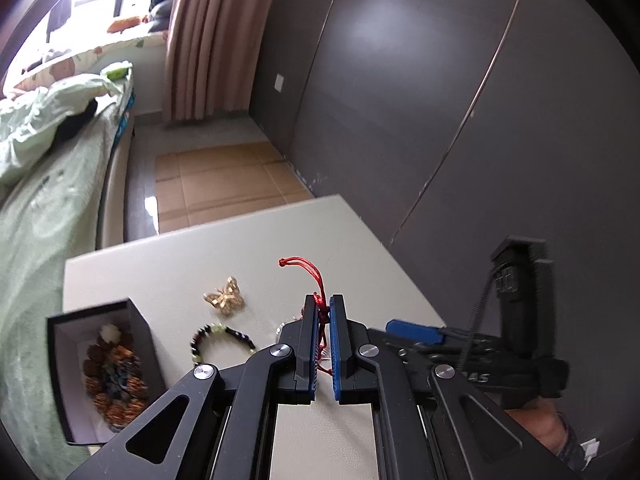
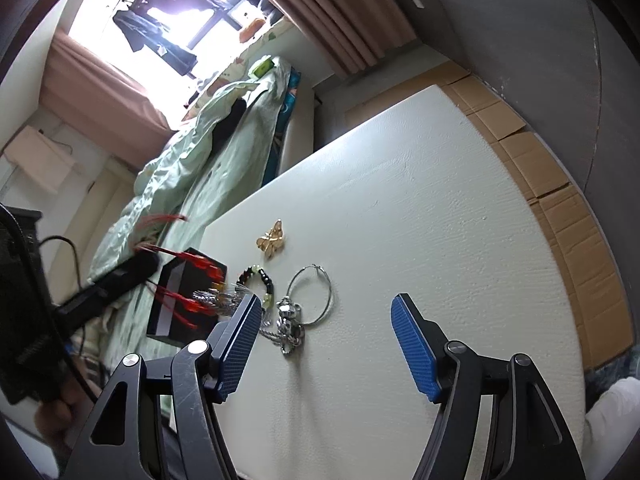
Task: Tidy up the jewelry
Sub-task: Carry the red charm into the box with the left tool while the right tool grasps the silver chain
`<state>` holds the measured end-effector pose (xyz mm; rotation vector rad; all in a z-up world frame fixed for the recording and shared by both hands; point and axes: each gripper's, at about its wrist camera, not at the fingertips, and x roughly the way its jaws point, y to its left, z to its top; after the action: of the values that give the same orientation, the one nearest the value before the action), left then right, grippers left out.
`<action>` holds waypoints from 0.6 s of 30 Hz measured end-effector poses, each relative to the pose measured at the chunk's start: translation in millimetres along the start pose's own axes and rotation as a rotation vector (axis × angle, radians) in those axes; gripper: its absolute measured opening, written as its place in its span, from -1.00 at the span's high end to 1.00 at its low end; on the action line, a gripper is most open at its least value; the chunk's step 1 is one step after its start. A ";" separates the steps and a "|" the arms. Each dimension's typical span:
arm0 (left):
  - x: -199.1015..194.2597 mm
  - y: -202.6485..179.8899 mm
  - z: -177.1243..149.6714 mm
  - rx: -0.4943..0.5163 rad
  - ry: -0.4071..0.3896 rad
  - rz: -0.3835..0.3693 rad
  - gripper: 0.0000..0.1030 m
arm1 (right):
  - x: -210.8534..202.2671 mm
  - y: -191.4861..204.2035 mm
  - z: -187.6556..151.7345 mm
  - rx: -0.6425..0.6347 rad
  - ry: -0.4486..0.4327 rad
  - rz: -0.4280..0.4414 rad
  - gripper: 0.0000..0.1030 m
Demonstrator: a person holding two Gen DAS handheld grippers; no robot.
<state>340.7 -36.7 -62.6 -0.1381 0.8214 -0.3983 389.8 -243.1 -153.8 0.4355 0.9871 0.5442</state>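
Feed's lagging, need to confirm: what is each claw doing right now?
Left claw: closed, holding the red cord bracelet.
Right claw: open, holding nothing.

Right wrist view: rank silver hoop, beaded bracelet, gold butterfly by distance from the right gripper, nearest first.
From the right gripper:
1. Silver hoop, just ahead, centre.
2. Beaded bracelet, left of the hoop, near the box.
3. Gold butterfly, farthest up the table.

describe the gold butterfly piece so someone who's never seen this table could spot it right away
Start at the white table and find the black box near its edge by the bed. The butterfly brooch lies flat just past the dark beaded bracelet, apart from it. It is the only gold, winged piece there; its neighbours are beads, silver or red cord.
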 end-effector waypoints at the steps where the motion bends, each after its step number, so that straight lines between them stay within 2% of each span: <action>1: -4.3 -0.5 1.4 0.004 -0.008 0.001 0.90 | 0.9 -0.8 -0.3 0.000 0.003 -0.004 -0.33; 8: -33.5 2.5 10.0 0.009 -0.067 0.027 0.90 | 6.3 3.7 -0.7 -0.024 0.015 -0.025 -0.32; 18: -56.1 28.4 -0.4 -0.044 -0.093 0.080 0.90 | 31.3 26.7 11.7 -0.152 0.062 -0.119 0.09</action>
<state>314.4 11.7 -32.2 -0.1626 0.7414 -0.2962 407.6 -204.2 -153.4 0.2238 1.0159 0.5235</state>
